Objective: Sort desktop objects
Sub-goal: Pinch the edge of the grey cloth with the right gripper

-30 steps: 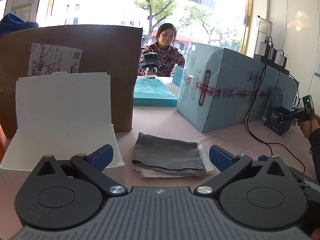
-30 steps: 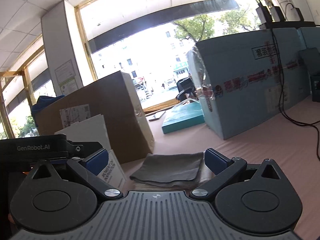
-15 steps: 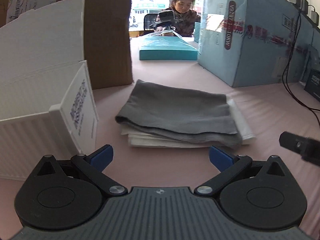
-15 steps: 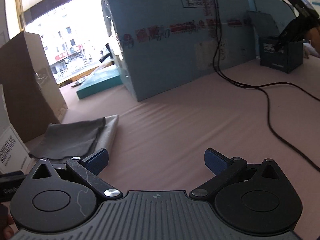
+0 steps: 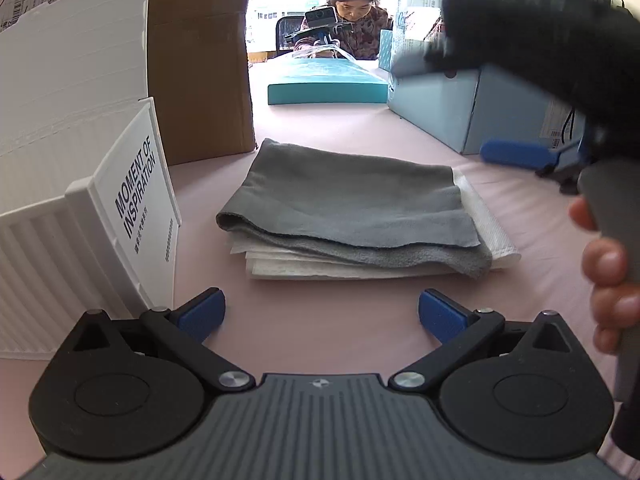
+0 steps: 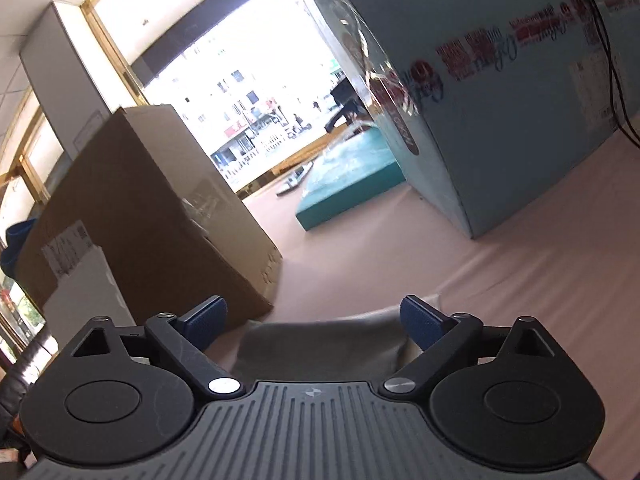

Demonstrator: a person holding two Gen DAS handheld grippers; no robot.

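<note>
The left gripper (image 5: 322, 314) hangs low over the pink table (image 5: 360, 128) with its blue-padded jaws spread wide and nothing between them. Just ahead of it lies a folded grey cloth (image 5: 352, 208), resting on a stack of white paper towels (image 5: 486, 222) whose edges stick out at the front and on the right side. To the left of the stack stands a white ribbed box (image 5: 76, 216) printed with "MOMENT OF INSPIRATION", and behind that a large brown cardboard box (image 5: 204, 60). Farther back on the table lie a flat teal box (image 5: 328, 82) and, to the right, a big light-blue carton (image 5: 472, 108). A person (image 5: 354, 12) sits at the far end of the table with a camera device in front of them. In the left wrist view the right gripper (image 5: 516, 154) comes in from the right, blurred, above the far right corner of the cloth, with a hand (image 5: 608, 276) wrapped around its grey handle. The right wrist view shows that gripper's jaws (image 6: 316, 318) also wide apart and holding nothing, with the far edge of the grey cloth (image 6: 320, 344) directly below and between them; whether the pads touch the cloth cannot be told. Beyond it the same brown box (image 6: 152, 216), teal box (image 6: 352, 176) and light-blue carton (image 6: 500, 92) stand on the table.
</note>
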